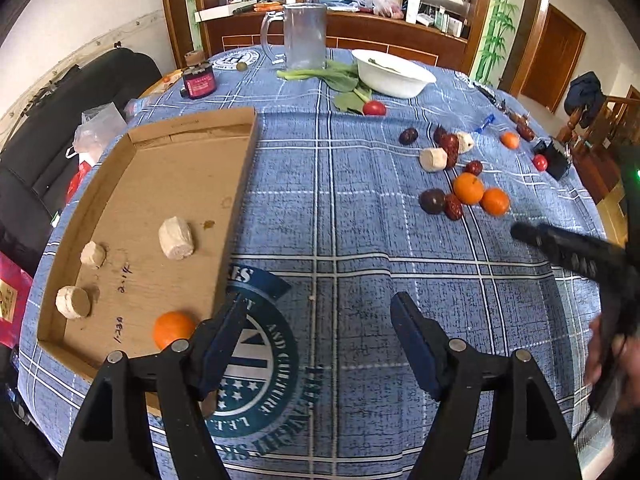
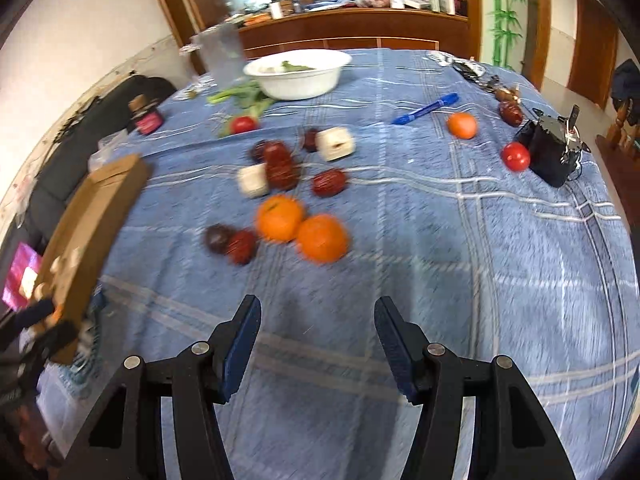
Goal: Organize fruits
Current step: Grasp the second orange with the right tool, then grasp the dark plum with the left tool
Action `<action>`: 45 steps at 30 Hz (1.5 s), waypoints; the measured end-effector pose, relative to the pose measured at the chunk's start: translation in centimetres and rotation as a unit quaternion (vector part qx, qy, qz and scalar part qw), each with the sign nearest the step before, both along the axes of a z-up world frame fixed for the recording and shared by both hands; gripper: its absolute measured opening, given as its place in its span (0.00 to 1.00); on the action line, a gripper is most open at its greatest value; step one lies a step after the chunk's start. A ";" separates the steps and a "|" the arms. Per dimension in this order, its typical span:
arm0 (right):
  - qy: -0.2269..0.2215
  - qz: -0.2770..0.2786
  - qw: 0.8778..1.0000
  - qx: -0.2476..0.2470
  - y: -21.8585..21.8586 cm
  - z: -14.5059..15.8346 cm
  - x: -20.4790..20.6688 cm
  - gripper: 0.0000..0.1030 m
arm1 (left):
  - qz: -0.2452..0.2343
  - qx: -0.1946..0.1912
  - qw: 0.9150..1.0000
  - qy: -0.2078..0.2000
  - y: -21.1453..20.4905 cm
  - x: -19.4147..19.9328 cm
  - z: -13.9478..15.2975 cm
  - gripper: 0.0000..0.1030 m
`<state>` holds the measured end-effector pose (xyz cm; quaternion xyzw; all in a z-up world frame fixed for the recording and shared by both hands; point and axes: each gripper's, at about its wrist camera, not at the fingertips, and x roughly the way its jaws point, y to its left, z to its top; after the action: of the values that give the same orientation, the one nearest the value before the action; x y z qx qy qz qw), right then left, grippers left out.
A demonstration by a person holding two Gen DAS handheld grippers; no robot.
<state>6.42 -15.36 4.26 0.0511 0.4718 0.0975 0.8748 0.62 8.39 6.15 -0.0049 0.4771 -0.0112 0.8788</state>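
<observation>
A shallow cardboard tray [image 1: 192, 184] lies on the left of the blue checked tablecloth. In it are three pale cut chunks [image 1: 176, 238] and one orange [image 1: 173, 330]. My left gripper [image 1: 320, 312] hangs open and empty over the cloth, its left finger just right of the tray's near corner. More fruit lies to the right: two oranges [image 2: 280, 218] [image 2: 322, 238], dark red dates [image 2: 282, 166], pale chunks [image 2: 335, 143], a third orange [image 2: 462, 125] and tomatoes [image 2: 515, 156]. My right gripper [image 2: 316, 312] is open and empty, short of the two oranges. It shows as a dark blurred finger [image 1: 560, 244] at the left wrist view's right edge.
A white bowl [image 1: 394, 74], leafy greens [image 1: 340, 78] and a clear jug [image 1: 304, 36] stand at the table's far side. A dark jar [image 1: 198, 80] sits far left. A blue pen [image 2: 426, 109] and a black device [image 2: 554, 148] lie on the right. A hand [image 1: 608, 352] holds the right gripper.
</observation>
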 end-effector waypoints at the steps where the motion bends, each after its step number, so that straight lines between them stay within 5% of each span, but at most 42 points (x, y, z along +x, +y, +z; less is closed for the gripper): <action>1: 0.000 0.003 1.000 0.003 -0.2 -0.3 0.5 0.61 | 0.000 0.001 1.000 0.001 -0.1 0.0 0.0 0.72; 9: -0.003 0.048 0.999 -0.020 1.4 -1.6 3.9 0.61 | 0.003 0.010 1.000 0.012 -0.9 0.7 -0.7 0.72; 12: -0.004 0.062 0.998 -0.032 1.8 -2.0 4.3 0.34 | -0.003 0.011 1.000 0.021 -1.5 1.4 -1.1 0.72; 23: -0.014 0.040 0.999 -0.016 -1.4 -0.8 0.7 0.33 | -0.068 -0.018 0.996 0.049 -6.3 7.5 -3.6 0.71; 28: -0.009 0.032 0.999 -0.001 -2.9 -0.9 -0.9 0.33 | -0.110 0.021 0.993 0.032 -8.7 9.7 -4.4 0.71; 37: -0.007 0.021 1.000 0.016 -4.2 -1.1 -1.6 0.33 | -0.159 0.017 0.986 0.036 -10.4 12.8 -5.3 0.71; 40: -0.005 0.014 1.000 0.024 -4.5 -1.2 -1.8 0.33 | -0.168 0.019 0.985 0.028 -10.5 12.7 -5.5 0.64; 45: -0.004 0.008 1.000 0.021 -4.4 -1.3 -1.9 0.33 | -0.169 0.021 0.985 0.009 -10.5 12.8 -5.3 0.32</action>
<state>4.57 -19.73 2.91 0.0650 0.4663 0.1143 0.8748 13.38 -2.14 0.80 0.0944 0.4793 -0.1498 0.8596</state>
